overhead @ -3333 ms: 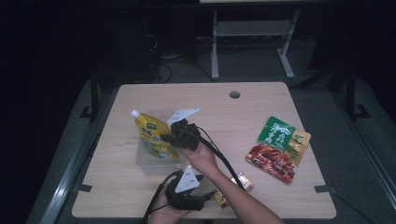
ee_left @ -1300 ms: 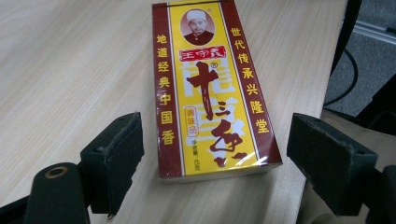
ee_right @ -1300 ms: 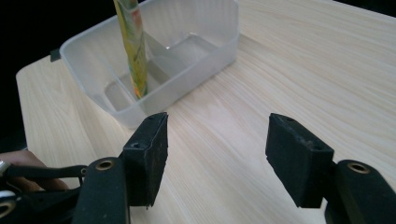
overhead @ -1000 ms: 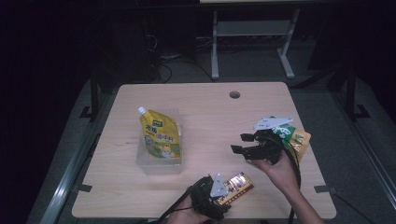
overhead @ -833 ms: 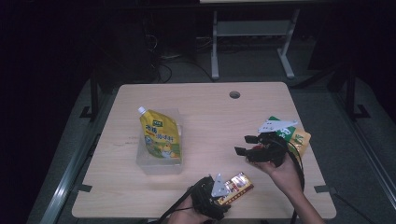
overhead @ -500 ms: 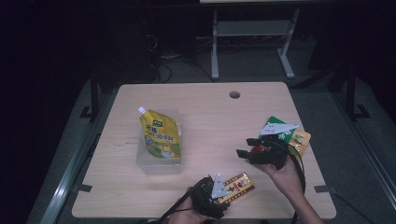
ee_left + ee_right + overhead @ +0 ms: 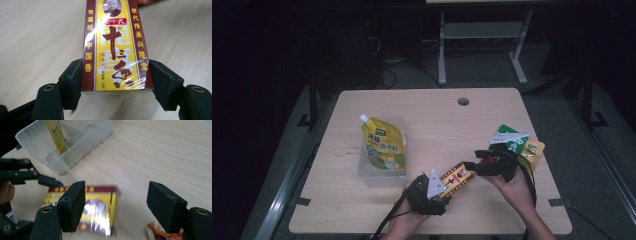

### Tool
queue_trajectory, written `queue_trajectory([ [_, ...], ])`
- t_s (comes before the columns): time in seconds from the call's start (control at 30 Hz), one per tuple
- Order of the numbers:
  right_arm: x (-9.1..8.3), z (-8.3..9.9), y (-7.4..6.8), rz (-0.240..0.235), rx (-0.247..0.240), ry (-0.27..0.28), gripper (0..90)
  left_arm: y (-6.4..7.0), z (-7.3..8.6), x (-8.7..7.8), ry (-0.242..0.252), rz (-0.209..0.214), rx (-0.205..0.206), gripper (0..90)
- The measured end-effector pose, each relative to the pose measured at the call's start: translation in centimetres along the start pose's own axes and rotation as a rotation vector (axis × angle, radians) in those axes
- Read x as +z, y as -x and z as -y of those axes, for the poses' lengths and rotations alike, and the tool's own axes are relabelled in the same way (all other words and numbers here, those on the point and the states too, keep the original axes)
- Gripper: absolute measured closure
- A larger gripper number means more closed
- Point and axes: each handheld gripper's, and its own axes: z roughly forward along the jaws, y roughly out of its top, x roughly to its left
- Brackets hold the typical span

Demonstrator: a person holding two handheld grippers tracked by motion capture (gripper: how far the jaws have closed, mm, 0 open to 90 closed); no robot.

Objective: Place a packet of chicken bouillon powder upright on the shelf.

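A red and yellow box (image 7: 457,177) with Chinese print is held at its near end by my left gripper (image 7: 435,190), near the table's front edge. In the left gripper view both jaws press the sides of the box (image 7: 115,45), so the left gripper (image 7: 115,77) is shut on it. My right gripper (image 7: 473,164) sits at the box's far end, jaws pointing left. In the right gripper view it (image 7: 116,200) stands open, with the box (image 7: 100,207) partly behind its left jaw and the left gripper (image 7: 25,172) beyond.
A clear plastic tub (image 7: 379,172) holding a yellow spouted pouch (image 7: 383,147) stands left of centre; tub (image 7: 67,147) and pouch (image 7: 56,132) appear again in the right gripper view. Green (image 7: 509,140), yellow (image 7: 533,151) and red (image 7: 162,233) snack packs lie at the right. A cable hole (image 7: 463,101) sits at the back.
My right gripper left the tub, went to the snack packs, then came down and left to the box's far end. The left gripper took up the box and pushed it forward.
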Motion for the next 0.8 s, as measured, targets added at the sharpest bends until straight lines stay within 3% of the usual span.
queue_trajectory([
  [0.53, 1.2, 0.1, 1.1, -0.082, 0.108, -0.007, 29.4, -1.9, -1.4, -0.9, 0.06, -0.081, -0.046, 32.4],
  [0.8, 1.9, 0.0, 1.5, -0.172, 0.184, 0.016, 29.6, -2.6, -2.3, -1.4, 0.098, -0.127, -0.063, 32.4],
])
